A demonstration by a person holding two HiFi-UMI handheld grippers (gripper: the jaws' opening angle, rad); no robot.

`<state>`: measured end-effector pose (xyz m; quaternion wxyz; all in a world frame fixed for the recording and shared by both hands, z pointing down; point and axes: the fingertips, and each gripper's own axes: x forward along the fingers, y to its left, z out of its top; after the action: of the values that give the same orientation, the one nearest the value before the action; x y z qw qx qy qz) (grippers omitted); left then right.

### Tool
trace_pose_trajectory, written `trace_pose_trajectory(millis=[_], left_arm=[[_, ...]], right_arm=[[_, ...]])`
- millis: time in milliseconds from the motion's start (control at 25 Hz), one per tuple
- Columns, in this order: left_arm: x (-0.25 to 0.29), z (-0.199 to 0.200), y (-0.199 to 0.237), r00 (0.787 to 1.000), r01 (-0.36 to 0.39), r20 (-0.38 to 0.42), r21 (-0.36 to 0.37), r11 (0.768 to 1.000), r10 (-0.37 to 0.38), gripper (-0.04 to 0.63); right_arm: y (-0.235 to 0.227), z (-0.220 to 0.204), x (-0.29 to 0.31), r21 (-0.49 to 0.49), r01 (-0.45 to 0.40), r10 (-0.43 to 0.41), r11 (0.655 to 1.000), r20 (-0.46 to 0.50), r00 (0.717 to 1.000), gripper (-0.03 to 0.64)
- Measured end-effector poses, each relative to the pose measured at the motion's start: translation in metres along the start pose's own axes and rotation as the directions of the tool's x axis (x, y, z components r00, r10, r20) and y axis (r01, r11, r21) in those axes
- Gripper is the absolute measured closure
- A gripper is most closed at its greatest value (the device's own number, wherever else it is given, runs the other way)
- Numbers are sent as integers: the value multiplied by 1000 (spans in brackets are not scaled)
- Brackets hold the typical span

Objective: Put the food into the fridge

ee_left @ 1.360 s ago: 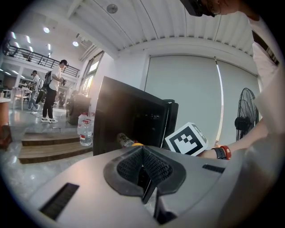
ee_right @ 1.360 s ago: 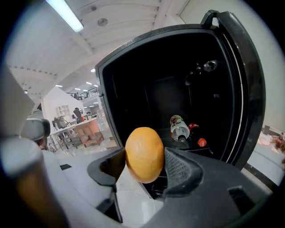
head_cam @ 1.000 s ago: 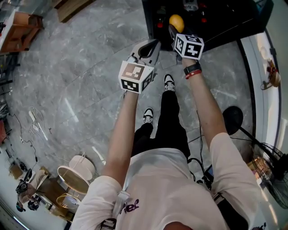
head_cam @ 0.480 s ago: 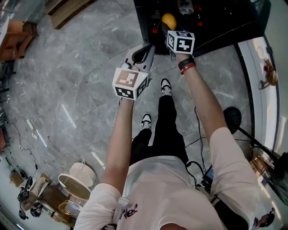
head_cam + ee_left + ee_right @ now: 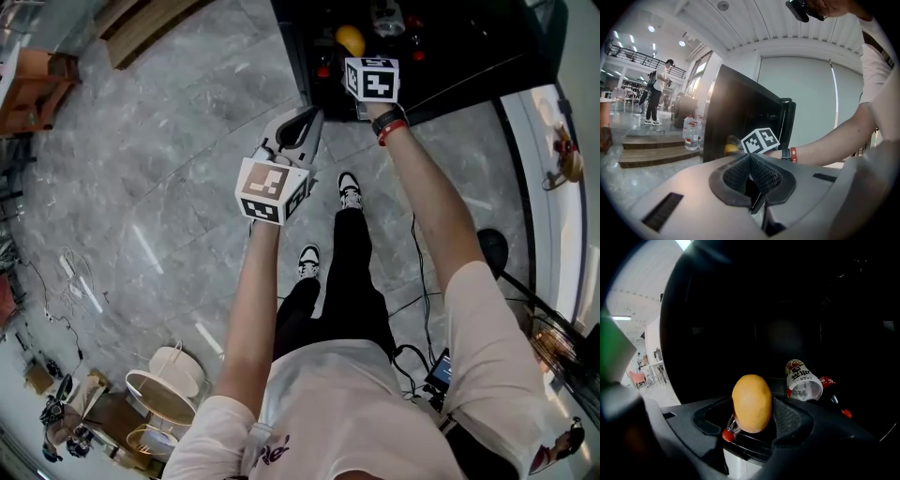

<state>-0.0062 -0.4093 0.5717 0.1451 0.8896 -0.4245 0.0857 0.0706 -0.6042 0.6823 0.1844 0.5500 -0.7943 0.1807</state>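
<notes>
Right jaws: my right gripper (image 5: 752, 418) is clamped on the yellow fruit (image 5: 751, 403), which stands upright between the two ribbed pads and rises above them.
Left jaws: my left gripper (image 5: 751, 161) is pressed together with nothing between the pads.
Fruit's place: in the head view the yellow fruit (image 5: 350, 39) is past the front edge of the fridge (image 5: 459, 52), over its dark inside.
Ahead of the fruit: dark space above and behind it; I cannot make out a back wall or a shelf edge in the blackness.
Lower right: a labelled bottle (image 5: 802, 380) lies on its side with its end facing me, and a dark bottle with a red label (image 5: 830, 386) lies just beside it; both are near my right pad.
Below the fruit: a small red cap (image 5: 727, 434) shows in the gap under it.
Left edge of the opening: it curves up my right gripper view, with a bright room beyond it.
Left gripper's position: my left gripper (image 5: 300, 120) hangs outside the fridge over the grey stone floor (image 5: 159, 197), near the fridge's front corner and apart from my right gripper (image 5: 354, 52).
Open floor: wide and bare to my left.
Far off: wooden steps (image 5: 651, 152) with water bottles (image 5: 691, 133), and a person (image 5: 658, 91) standing beyond.
</notes>
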Motion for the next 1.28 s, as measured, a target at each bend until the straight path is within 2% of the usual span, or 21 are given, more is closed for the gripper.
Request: trace_pose_trajectory(millis=[760, 1040, 1280], left_arm=[[13, -11, 13, 1000, -10, 4, -16, 1000, 10, 577], [12, -20, 15, 1000, -7, -9, -19, 1000, 7, 577], [10, -20, 20, 1000, -15, -7, -32, 999, 15, 577]], right_arm=[[-16, 8, 56, 4, 20, -20, 1000, 34, 999, 337], [-16, 5, 67, 7, 30, -31, 1000, 15, 999, 341], [-16, -2, 69, 10, 21, -20, 1000, -22, 1000, 274]])
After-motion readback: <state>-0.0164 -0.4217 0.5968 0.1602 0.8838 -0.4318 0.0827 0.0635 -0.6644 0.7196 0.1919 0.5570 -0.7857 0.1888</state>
